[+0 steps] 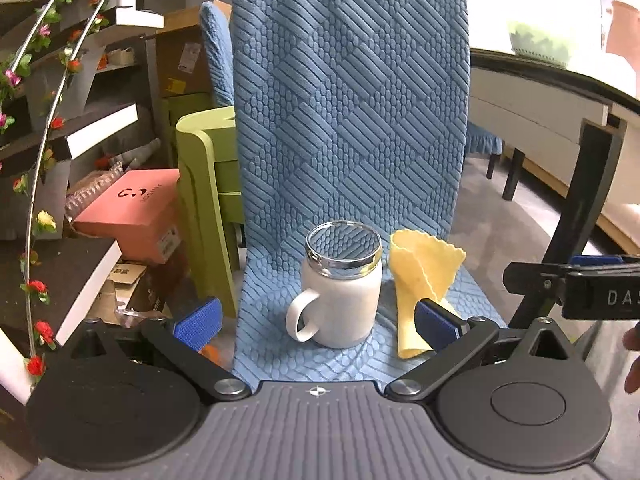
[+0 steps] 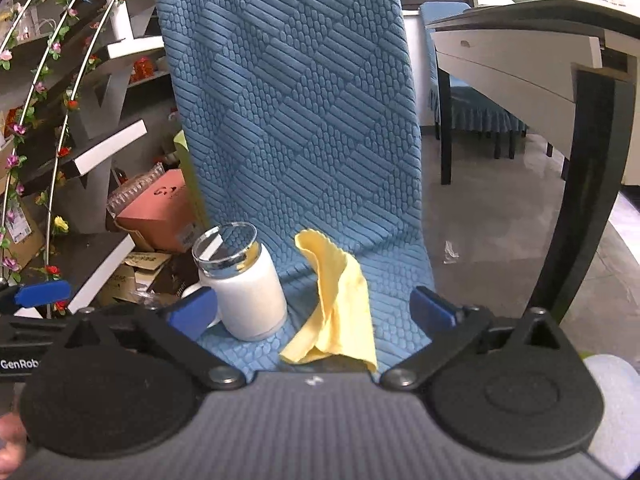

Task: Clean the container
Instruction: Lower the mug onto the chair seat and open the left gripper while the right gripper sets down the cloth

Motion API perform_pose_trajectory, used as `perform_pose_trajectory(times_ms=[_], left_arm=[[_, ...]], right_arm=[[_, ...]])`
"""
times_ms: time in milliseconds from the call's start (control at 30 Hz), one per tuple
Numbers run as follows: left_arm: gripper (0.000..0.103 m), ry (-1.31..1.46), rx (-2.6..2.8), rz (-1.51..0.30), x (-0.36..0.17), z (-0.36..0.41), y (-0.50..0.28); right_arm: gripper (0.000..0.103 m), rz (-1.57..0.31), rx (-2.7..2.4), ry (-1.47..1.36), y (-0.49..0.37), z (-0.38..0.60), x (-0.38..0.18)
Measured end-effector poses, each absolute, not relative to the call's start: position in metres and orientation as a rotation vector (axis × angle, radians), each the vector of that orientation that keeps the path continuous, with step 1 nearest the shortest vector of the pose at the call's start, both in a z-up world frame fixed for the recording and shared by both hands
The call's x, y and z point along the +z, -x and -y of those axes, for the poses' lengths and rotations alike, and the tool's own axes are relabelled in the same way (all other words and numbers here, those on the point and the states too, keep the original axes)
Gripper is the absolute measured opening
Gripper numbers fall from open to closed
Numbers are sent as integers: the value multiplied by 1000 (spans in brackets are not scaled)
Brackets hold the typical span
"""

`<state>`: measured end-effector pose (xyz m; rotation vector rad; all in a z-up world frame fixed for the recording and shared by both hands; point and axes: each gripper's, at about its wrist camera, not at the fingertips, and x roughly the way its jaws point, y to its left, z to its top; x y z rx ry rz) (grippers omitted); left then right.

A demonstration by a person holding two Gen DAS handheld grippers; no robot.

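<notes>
Left gripper (image 1: 316, 326): fingers spread wide, nothing pinched; the blue pads (image 1: 198, 324) stand well apart and clear of everything.
Right gripper (image 2: 312, 312): fingers spread just as wide, holding nothing; its blue pads (image 2: 434, 312) touch neither thing.
Mug (image 1: 340, 288): white, with a shiny metal rim and an open mouth, standing upright on the chair seat. In the left wrist view it sits ahead of the fingers, between the two pads, handle turned toward the left pad. In the right wrist view it stands (image 2: 244, 284) just beyond the left pad, partly behind it.
Cloth (image 1: 420, 280): yellow, crumpled and draped, just beside the mug. In the left wrist view its lower part lies behind the right pad. In the right wrist view it lies (image 2: 336, 304) between the pads, ahead of them, reaching toward the gripper body.
Chair (image 1: 348, 120): covered in blue patterned fabric, the backrest rising beyond the mug and cloth.
Table (image 2: 520, 52): off past the right finger.
Shelves (image 2: 80, 120): with flower garlands, beyond the left finger.
</notes>
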<state>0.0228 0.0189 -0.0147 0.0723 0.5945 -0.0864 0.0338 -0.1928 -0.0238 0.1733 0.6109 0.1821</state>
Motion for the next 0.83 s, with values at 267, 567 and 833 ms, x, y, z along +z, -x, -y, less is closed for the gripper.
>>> perform_pose_trajectory(times_ms=[267, 567, 833], left_arm=[[103, -63, -88, -596, -14, -17, -23], [103, -48, -62, -599, -14, -18, -27], [103, -55, -80, -595, -12, -15, -25]], right_arm=[[103, -609, 167, -184, -31, 195, -21], [103, -615, 141, -192, -33, 197, -22], [103, -617, 128, -188, -32, 199, -23]])
